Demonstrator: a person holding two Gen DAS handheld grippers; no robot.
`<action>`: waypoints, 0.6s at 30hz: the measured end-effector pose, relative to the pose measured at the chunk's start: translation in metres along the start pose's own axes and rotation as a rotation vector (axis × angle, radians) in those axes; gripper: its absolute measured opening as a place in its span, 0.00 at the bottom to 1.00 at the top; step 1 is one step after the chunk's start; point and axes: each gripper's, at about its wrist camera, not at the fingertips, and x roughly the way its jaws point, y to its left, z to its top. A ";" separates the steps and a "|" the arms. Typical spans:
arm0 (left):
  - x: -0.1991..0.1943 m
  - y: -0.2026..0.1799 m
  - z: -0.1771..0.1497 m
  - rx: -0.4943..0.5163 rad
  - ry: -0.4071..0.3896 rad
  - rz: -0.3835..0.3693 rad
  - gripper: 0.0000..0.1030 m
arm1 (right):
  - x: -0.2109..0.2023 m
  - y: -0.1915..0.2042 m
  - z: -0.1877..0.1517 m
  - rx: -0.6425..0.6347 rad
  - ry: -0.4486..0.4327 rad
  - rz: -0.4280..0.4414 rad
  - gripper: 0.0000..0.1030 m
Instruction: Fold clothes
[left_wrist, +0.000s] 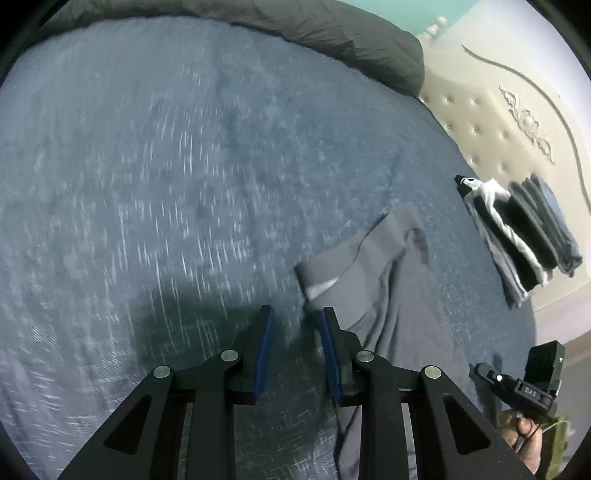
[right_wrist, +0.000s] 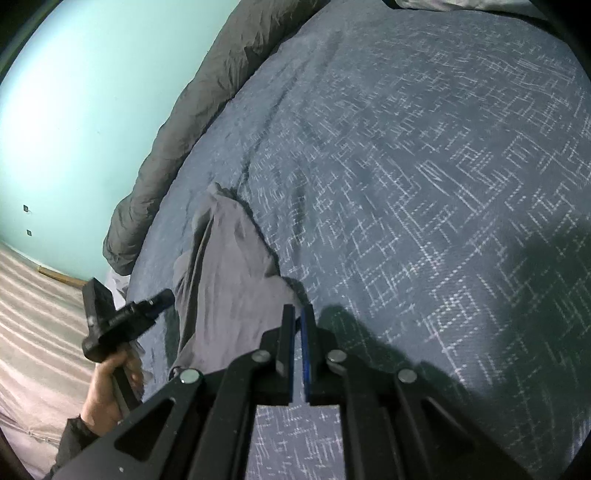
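The long grey jersey garment (left_wrist: 391, 302) lies lengthwise on the blue patterned bed (left_wrist: 184, 166), its waistband end just beyond the left gripper (left_wrist: 297, 317), fingers partly open and empty, while the right gripper (right_wrist: 298, 314) is closed, empty.

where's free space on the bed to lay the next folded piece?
Most of the blue bedspread is bare, from the grey garment across to the dark duvet along the far edge. It is crowded by the headboard, where the folded stack sits.
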 end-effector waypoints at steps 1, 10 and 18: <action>0.000 0.002 0.000 -0.014 -0.008 -0.020 0.27 | 0.003 0.001 0.000 0.001 0.002 -0.001 0.04; 0.011 -0.011 -0.001 -0.025 -0.001 -0.095 0.24 | -0.001 -0.001 -0.009 -0.007 0.011 -0.010 0.04; 0.005 -0.011 0.009 -0.062 -0.049 -0.095 0.08 | 0.002 0.004 -0.013 -0.051 0.025 -0.023 0.04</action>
